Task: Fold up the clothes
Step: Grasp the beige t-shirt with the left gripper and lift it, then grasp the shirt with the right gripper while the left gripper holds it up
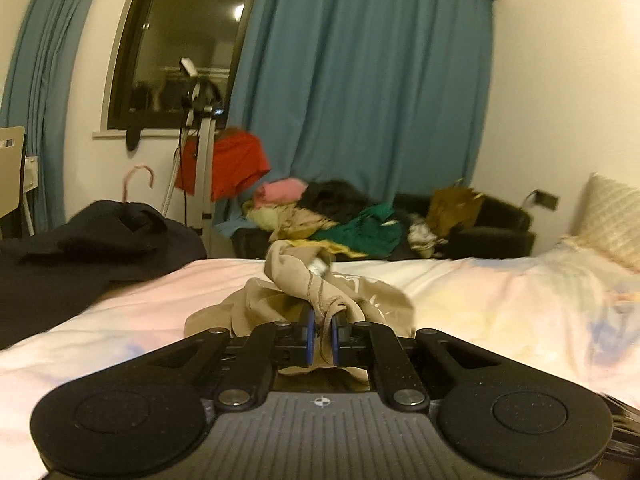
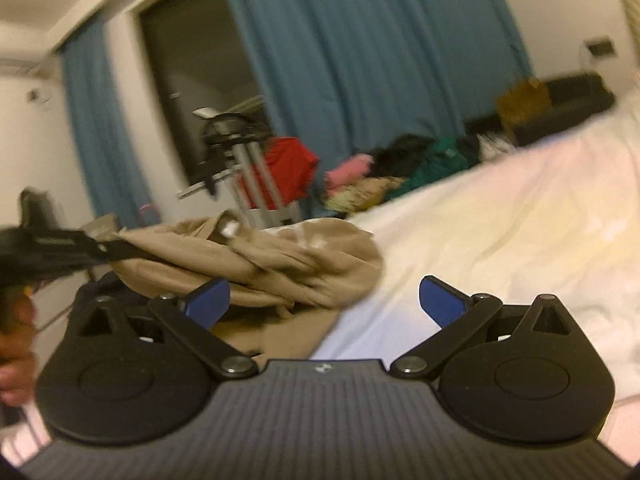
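The left wrist view alone shows the left gripper (image 1: 322, 338) with its blue pads pressed together on a corded hem of the beige garment (image 1: 280, 292), which lies bunched in soft folds on the pale, smooth bed sheet (image 1: 500, 304). Far left on the bed a dark garment (image 1: 92, 248) lies crumpled. The right wrist view, tilted and blurred, shows the right gripper (image 2: 323, 300) with its jaws spread wide and nothing between them, just near of the same beige heap; at its left edge a black tool, probably the other gripper, meets the cloth. Beyond the bed, both views show a mixed clothes pile (image 1: 340, 216) before blue curtains (image 1: 380, 80).
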The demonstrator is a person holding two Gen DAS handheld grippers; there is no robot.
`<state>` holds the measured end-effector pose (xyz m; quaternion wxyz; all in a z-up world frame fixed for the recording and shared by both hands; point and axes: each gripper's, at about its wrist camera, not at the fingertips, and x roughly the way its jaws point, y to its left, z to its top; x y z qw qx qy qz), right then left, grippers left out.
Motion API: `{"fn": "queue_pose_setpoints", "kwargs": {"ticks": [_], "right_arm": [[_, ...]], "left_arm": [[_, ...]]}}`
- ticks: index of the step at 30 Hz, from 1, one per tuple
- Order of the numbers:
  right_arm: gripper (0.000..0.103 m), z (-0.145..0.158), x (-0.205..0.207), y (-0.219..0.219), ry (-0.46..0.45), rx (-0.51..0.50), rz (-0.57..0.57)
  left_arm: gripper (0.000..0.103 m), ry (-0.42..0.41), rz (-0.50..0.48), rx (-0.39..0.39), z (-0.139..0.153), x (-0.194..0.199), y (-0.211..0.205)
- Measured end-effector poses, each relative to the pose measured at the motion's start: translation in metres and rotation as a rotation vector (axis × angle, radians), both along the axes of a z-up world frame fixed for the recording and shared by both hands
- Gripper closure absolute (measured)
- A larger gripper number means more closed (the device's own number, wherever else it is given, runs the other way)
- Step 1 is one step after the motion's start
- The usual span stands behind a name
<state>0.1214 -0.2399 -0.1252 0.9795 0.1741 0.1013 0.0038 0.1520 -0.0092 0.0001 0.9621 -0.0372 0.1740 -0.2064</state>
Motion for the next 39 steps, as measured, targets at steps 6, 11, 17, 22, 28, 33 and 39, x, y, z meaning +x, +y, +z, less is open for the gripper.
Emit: {"fn": "queue_pose_setpoints", "kwargs": {"ticks": [6, 11, 17, 22, 28, 33, 39], "right_arm": [[0.0, 0.018, -0.027, 0.023, 0.006, -0.049, 0.059], [0.001, 0.022, -0.032, 0.043, 0.066, -0.071, 0.082], [0.003, 0.006, -0.013, 0.076, 0.163, -0.142, 0.163], [0.023, -0.021, 0.009, 0.109, 0.257, -0.189, 0.232], [0.059, -0.062, 0.039, 0.126, 0.372, -0.288, 0.259], [0.091, -0.049, 0.037, 0.1, 0.337, -0.185, 0.191], [0.093, 0.0, 0.014, 0.075, 0.136, -0.093, 0.111]], "left_arm": [[0.095, -0.083, -0.012, -0.061, 0.026, -0.09, 0.056], [0.095, -0.1, 0.003, -0.11, 0.027, -0.132, 0.099], [0.095, -0.04, 0.104, -0.132, 0.007, -0.136, 0.136], [0.094, -0.01, 0.131, -0.144, -0.001, -0.121, 0.15], [0.094, 0.051, 0.181, -0.095, -0.016, -0.092, 0.152], [0.094, 0.048, 0.23, 0.017, -0.026, -0.072, 0.147], [0.093, 0.087, 0.222, 0.108, -0.038, -0.056, 0.137]]}}
